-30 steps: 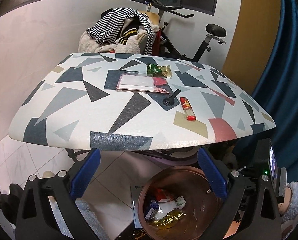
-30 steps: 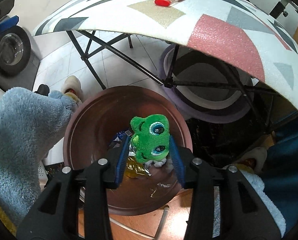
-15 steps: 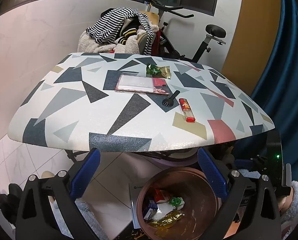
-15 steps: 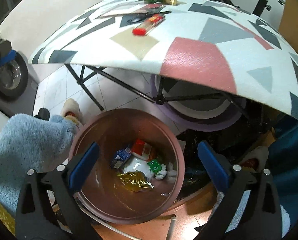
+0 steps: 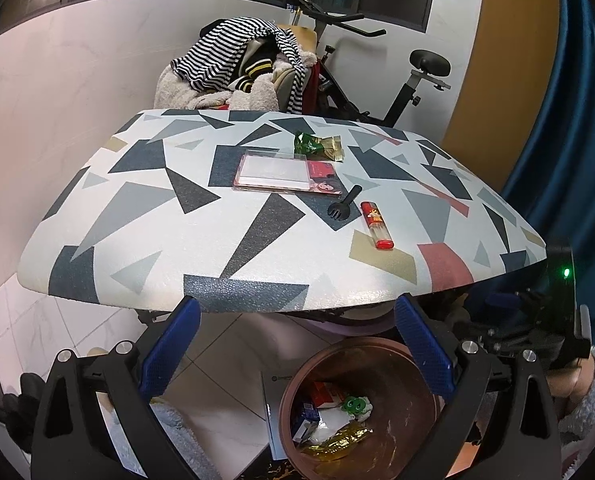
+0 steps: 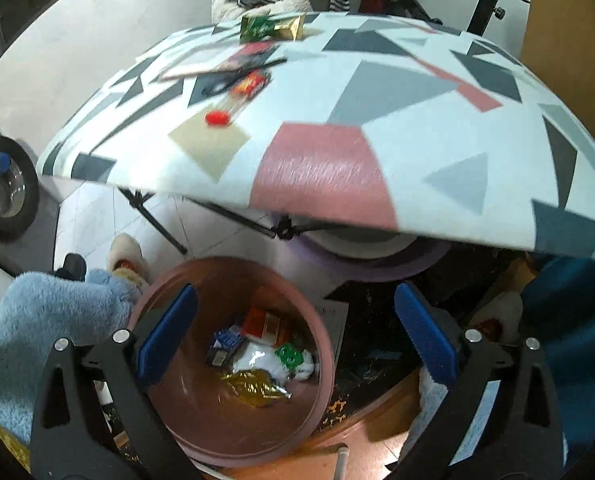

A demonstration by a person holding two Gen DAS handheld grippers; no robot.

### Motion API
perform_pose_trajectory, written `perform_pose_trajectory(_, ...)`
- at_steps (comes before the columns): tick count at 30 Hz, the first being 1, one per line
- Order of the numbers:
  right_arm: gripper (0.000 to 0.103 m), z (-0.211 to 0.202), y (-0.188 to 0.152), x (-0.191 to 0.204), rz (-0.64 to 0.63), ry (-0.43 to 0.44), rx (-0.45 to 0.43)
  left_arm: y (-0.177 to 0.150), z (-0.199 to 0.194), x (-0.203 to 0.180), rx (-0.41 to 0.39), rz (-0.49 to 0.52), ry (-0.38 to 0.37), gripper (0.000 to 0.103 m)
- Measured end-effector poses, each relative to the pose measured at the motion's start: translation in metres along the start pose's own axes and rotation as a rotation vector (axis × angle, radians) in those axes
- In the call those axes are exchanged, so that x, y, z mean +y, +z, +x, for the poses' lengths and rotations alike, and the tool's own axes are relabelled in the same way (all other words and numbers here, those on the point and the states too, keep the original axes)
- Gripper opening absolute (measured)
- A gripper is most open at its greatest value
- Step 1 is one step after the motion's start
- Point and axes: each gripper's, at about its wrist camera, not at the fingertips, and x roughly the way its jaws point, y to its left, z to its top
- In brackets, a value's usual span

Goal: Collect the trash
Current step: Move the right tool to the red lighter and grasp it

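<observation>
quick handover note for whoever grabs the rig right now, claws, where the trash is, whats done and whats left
Left claw: open, empty, near the table edge.
Right claw: open, empty, above the brown bin.
Done: green toy lies in the bin on other trash.
Left on the table: red lighter, black fork, green and gold wrapper, clear card sleeve.
Next, probably: the lighter, nearest the bin side.

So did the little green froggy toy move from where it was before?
Yes. The green toy was between the right hand-held gripper fingers above the brown bin; now it lies down inside, among the trash.
</observation>
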Motion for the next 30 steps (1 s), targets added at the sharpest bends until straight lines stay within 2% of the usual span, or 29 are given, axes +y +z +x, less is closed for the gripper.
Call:
perform_pose_trajectory(6,0.096,0.0,0.031,-0.003,-0.006,0.037,-0.048,0.003,0.006,0.008,0.007,-0.026,0.004,0.095)
perform_pose_trajectory(8,0.09,0.003,0.044,0.0,-0.002,0.058,-0.056,0.004,0.008,0.011,0.008,-0.038,0.006,0.095)
perform_pose_trajectory(10,0.088,0.009,0.061,0.005,0.001,0.081,-0.069,0.005,0.01,0.016,0.012,-0.05,0.008,0.095)
perform_pose_trajectory(12,0.082,0.015,0.073,0.012,-0.006,0.082,-0.07,0.006,0.013,0.02,0.016,-0.061,0.011,0.095)
perform_pose_trajectory(14,0.069,0.026,0.089,0.021,-0.019,0.075,-0.062,0.006,0.016,0.024,0.02,-0.071,0.014,0.095)
perform_pose_trajectory(16,0.065,0.035,0.102,0.028,-0.018,0.079,-0.052,0.007,0.02,0.028,0.026,-0.077,0.019,0.095)
perform_pose_trajectory(20,0.06,0.054,0.121,0.037,-0.004,0.077,-0.026,0.008,0.027,0.036,0.036,-0.092,0.025,0.095)
perform_pose_trajectory(23,0.054,0.068,0.128,0.042,0.0,0.062,0.002,0.01,0.031,0.04,0.041,-0.097,0.026,0.095)
perform_pose_trajectory(27,0.049,0.072,0.13,0.05,-0.036,0.028,-0.003,0.018,0.039,0.047,0.05,-0.1,0.006,0.096)
perform_pose_trajectory(29,0.032,0.072,0.129,0.051,-0.052,0.029,-0.002,0.026,0.045,0.053,0.048,-0.112,-0.015,0.096)
perform_pose_trajectory(30,0.032,0.073,0.129,0.05,-0.061,0.034,-0.002,0.032,0.049,0.057,0.048,-0.118,-0.023,0.096)
